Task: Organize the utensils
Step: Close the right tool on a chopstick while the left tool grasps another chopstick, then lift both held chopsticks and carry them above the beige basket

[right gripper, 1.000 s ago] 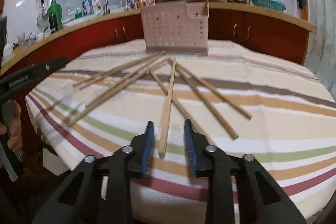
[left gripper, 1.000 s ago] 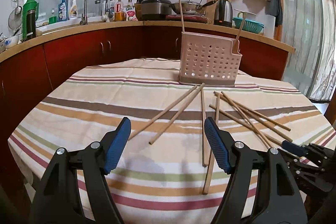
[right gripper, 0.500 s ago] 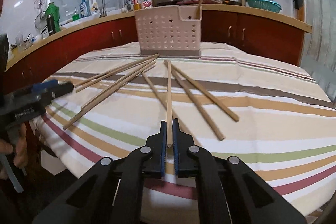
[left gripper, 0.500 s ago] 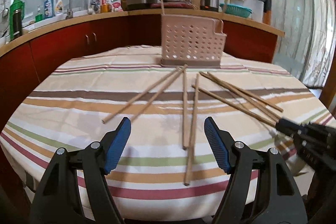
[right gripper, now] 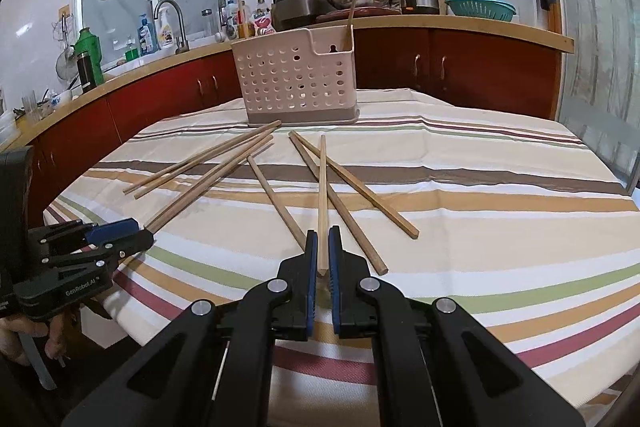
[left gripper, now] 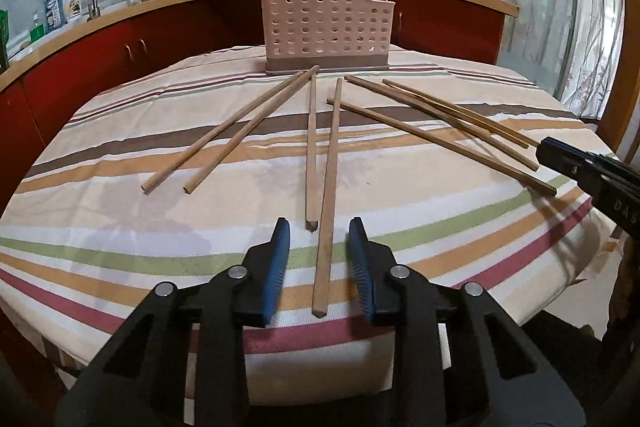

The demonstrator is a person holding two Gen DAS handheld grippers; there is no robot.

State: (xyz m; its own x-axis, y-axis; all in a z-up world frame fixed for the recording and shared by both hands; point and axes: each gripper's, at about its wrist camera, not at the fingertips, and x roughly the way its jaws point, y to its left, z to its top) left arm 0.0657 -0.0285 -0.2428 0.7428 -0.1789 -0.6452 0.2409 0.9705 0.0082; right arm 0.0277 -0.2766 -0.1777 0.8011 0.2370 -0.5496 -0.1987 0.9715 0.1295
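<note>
Since a second ago: left tool (left gripper: 320,267) has narrowed from a wide spread and moved in over a chopstick (left gripper: 327,187); right tool (right gripper: 323,263) went from a narrow gap to pinching its own chopstick (right gripper: 322,199) by the near end.

Left tool is half spread, blue pads either side of the stick's near end, not touching it yet. That stick lies on the desk (left gripper: 120,247), running from 6 o'clock toward 12, so the gap lines up with it: judged a pre-grasp.

Right tool is pressed together on its stick, which points to 12 o'clock and looks lifted off the cloth over the others; holding by the end leaves the length free to drop into the holder.

Mid-field, left view: one more stick (left gripper: 311,147) just beside the target at 11 o'clock, a pair (left gripper: 224,135) at 10, three more (left gripper: 440,131) fanned at 1–2 o'clock.

Far, 12 o'clock: perforated pink holder (left gripper: 326,23) upright at the desk's back edge, two sticks already standing in it. Most of the task remains.
</note>
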